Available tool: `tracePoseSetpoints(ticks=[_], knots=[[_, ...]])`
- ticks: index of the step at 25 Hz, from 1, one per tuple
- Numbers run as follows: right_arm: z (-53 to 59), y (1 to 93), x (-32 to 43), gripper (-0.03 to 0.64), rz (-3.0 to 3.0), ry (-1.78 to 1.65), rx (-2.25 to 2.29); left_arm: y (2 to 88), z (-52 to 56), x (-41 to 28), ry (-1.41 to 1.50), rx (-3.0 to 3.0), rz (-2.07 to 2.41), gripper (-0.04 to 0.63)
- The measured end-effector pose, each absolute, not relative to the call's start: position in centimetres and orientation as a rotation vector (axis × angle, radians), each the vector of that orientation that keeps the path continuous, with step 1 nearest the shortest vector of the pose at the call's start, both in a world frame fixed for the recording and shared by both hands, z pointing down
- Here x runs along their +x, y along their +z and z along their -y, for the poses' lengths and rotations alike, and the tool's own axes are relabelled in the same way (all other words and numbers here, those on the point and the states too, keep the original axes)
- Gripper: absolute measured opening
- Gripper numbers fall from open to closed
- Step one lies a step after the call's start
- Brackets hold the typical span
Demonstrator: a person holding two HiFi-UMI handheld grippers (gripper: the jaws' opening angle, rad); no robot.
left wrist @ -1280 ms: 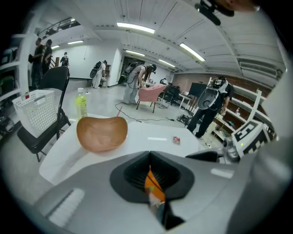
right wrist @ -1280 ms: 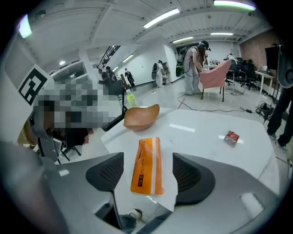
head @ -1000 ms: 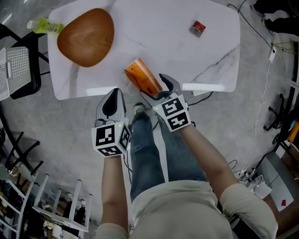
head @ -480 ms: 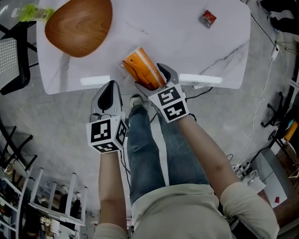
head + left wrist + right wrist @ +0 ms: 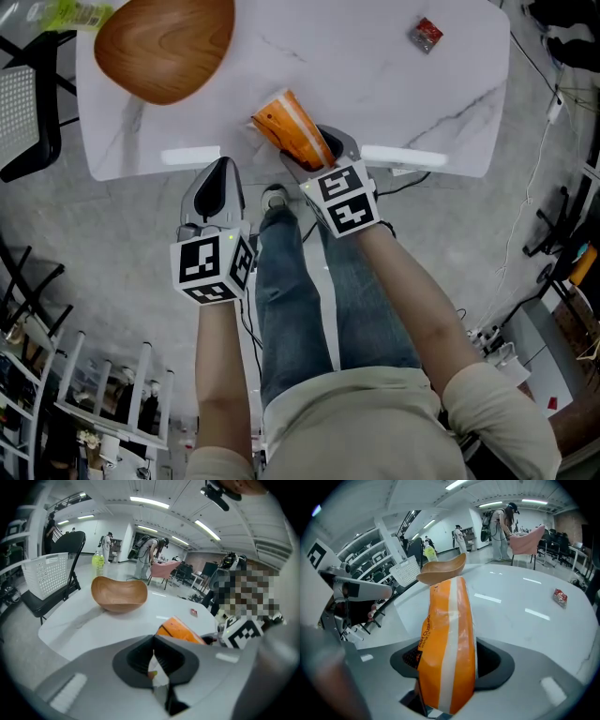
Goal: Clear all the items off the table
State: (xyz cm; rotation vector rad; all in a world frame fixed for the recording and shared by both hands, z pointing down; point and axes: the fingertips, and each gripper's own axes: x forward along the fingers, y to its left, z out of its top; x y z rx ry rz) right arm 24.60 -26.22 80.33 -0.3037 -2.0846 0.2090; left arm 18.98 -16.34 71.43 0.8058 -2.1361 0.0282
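Here we have the white counter [image 5: 375, 103] filling the top of the head view, and the wooden bowl [image 5: 164, 47] sits at its far left corner. The orange bag [image 5: 292, 131] lies at the near edge, its near end poking between our right tongs [image 5: 317, 155], which are closing around it. Our left tongs [image 5: 219, 171] hang just off the counter's near edge, closed and empty. Over at the far right, well apart from the rest, lies a small red packet [image 5: 426, 35].
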Motion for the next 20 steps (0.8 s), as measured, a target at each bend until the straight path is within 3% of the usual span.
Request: tracePoseSetpoints(ticks=[2,4,20], knots=[[26.6,80.4,24.7,0.240,2.077,0.187,-0.291,71.2,16.4,19.0,0.026,0.808,2.136,0.009],[26.9,80.2,24.9,0.224,2.062,0.167,-0.282,70.7,16.6,19.1,0.024,0.813,2.139,0.009],[27.0,74.5,26.3,0.221,2.077,0.128,-0.263,65.8,16.8,20.2,0.015,0.848,2.155,0.009]])
